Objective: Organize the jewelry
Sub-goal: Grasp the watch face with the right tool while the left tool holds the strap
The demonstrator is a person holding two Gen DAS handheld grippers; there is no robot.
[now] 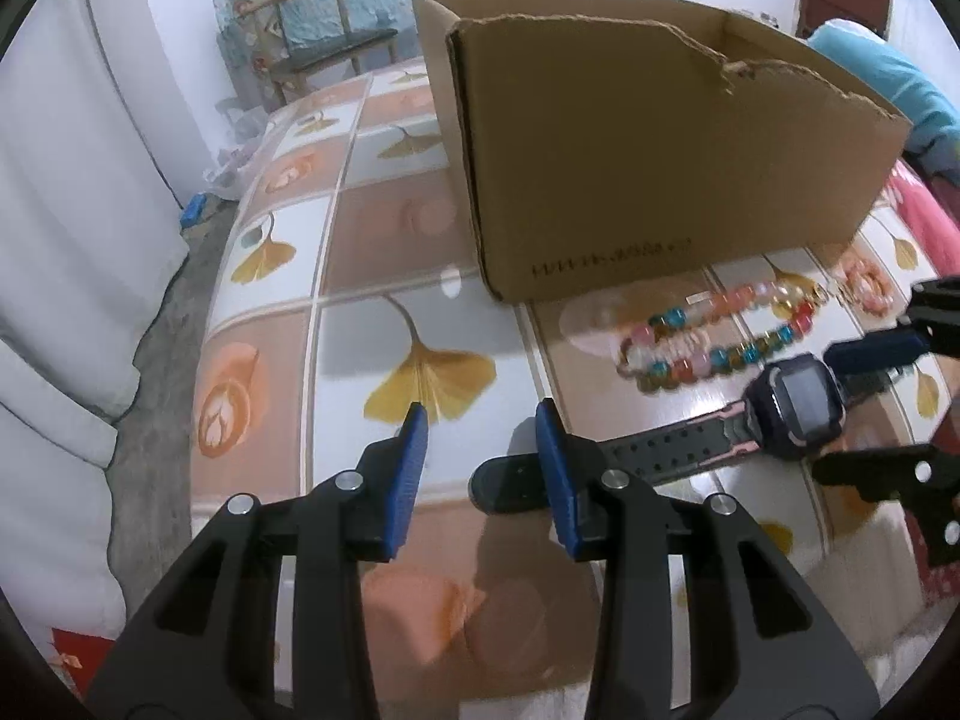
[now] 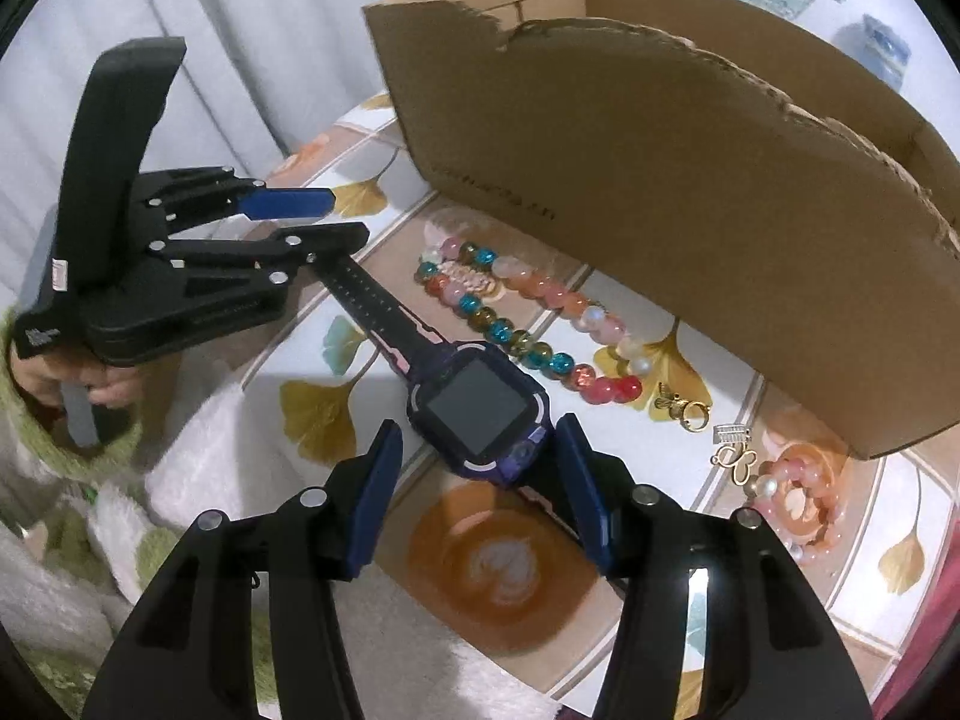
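1. Jewelry lies loose on a tiled, ginkgo-patterned surface [image 2: 336,402] in front of a torn cardboard box [image 2: 690,228]: a dark smartwatch [image 2: 474,408], a multicolored bead bracelet [image 2: 528,330], a gold butterfly charm [image 2: 735,459] and a pink-and-pearl bracelet [image 2: 798,498].

2. Both grippers work the smartwatch. Its long axis runs slantwise across the surface, one strap reaching toward the left gripper [image 1: 480,438], the square face sitting at the right gripper [image 2: 480,450].

3. The right gripper is the nearer to the watch body: its jaws stand moderately apart, straddling the face's lower corner, blue pads flanking the case with no clear contact.

4. The left gripper's jaws are partly open and empty in the gap between them. The strap tip passes under the right-hand pad [image 1: 555,468] rather than between the pads.

5. The right wrist view alone shows the left gripper from the side, its upper finger lifted clear above the strap, plus a hand [image 2: 90,378] in a green-and-white sleeve holding the tool, and the charm and clasp. The left wrist view alone shows the strap's rounded end and a chair [image 1: 312,36] beyond the box.

6. Lifting the watch into the box likely depends on the right jaws closing squarely across the case.
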